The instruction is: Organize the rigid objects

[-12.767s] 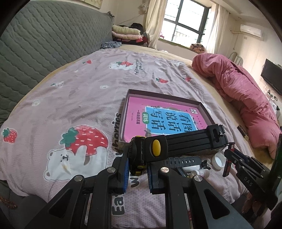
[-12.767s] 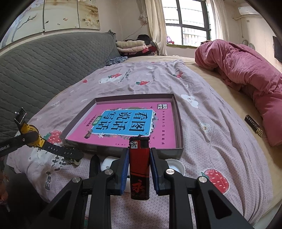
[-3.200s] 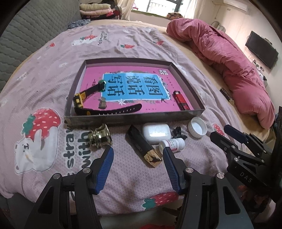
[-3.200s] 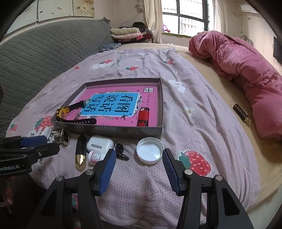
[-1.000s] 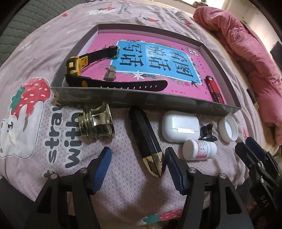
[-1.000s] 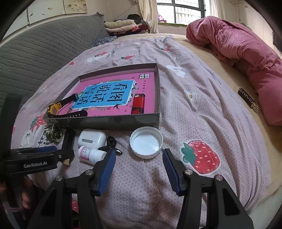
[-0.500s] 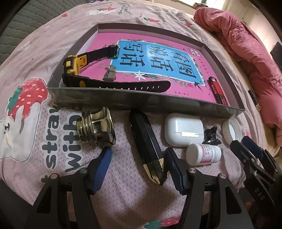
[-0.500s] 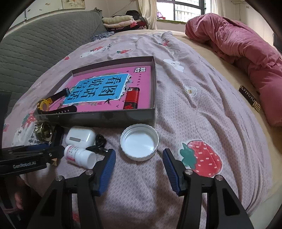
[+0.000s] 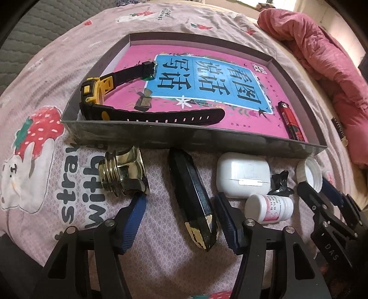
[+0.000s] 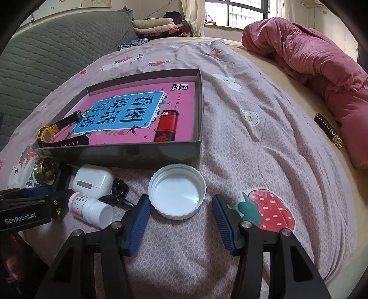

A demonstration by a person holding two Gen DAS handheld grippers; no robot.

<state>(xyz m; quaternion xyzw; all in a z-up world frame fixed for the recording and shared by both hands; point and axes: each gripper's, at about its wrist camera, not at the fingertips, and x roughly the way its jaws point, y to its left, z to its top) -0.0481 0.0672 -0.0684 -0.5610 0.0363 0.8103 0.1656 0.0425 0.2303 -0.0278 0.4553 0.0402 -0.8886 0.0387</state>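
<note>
Black faceted crystal [image 9: 193,202] lying on the bedspread [image 9: 161,264], straddled by left gripper [image 9: 181,220], fingers released. White bottle cap [image 10: 177,191] between right gripper [image 10: 181,216] fingers, also released, untouched. Watch [image 9: 138,101] and lighter [image 10: 166,126] inside the box [image 10: 119,154].

A bed [image 10: 264,147] is covered by a mauve sheet printed with strawberries and bears, and a pink quilt [image 10: 322,69] is bunched along its right side. A grey quilted headboard [image 10: 46,50] is seen at the left, with folded clothes [image 10: 156,25] stacked beyond it. Daylight is admitted through a barred window [image 10: 241,13] flanked by a pale curtain [image 10: 192,16]
</note>
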